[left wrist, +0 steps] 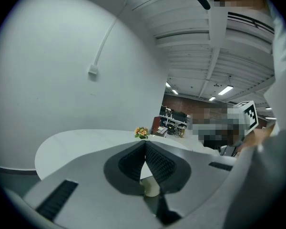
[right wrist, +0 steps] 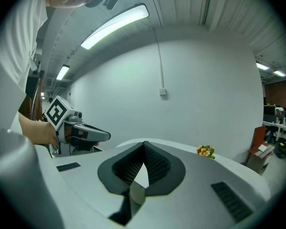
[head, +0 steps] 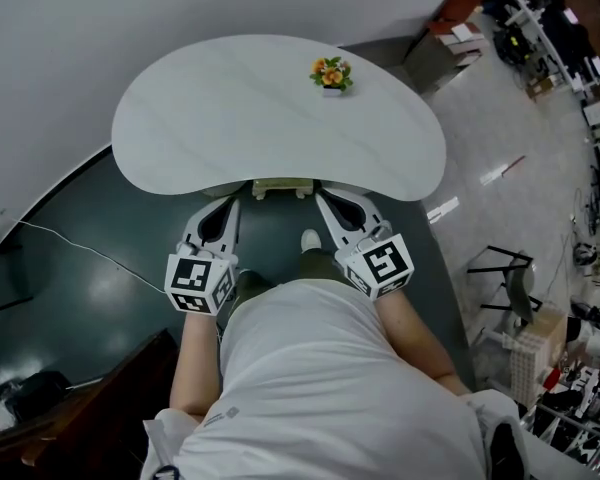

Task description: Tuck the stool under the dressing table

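Observation:
The white kidney-shaped dressing table [head: 200,128] stands against the wall, with a small pot of orange flowers [head: 331,73] at its back. Only a cream strip of the stool [head: 280,187] shows at the table's front edge; the rest is hidden beneath the top. My left gripper [head: 236,202] and right gripper [head: 320,197] point at that edge on either side of the strip, both shut with nothing between the pads. In the left gripper view the left gripper [left wrist: 146,142] has its pads together above a cream surface [left wrist: 151,187]. The right gripper [right wrist: 144,143] looks the same.
A person's white shoe [head: 311,239] rests on the dark green floor [head: 100,288] between the grippers. A thin cable [head: 80,243] crosses the floor at left. A dark wooden piece [head: 90,398] is at lower left. A black frame [head: 500,273] and boxes stand at right.

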Demonstrator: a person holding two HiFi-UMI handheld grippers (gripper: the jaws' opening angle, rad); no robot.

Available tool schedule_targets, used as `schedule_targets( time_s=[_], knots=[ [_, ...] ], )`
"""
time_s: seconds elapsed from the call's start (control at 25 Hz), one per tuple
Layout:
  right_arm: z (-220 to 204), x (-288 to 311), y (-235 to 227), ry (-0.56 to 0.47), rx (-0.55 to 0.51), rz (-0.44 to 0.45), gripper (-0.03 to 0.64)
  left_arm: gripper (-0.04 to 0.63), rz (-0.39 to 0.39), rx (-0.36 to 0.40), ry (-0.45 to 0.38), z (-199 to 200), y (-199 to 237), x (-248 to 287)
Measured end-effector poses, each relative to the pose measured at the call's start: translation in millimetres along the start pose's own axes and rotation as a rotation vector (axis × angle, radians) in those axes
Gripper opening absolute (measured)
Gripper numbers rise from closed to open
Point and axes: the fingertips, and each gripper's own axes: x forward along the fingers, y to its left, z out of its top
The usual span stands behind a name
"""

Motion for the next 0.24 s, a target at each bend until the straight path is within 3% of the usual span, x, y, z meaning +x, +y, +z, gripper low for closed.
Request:
schedule_targets(
  time_s=[0.24],
  knots=[
    [-2.4,0.4,-2.8,-0.006,-0.005,-0.002,0.009,0.002,0.005,-0.006,-0.007,-0.5,-0.6,3.5]
  ],
)
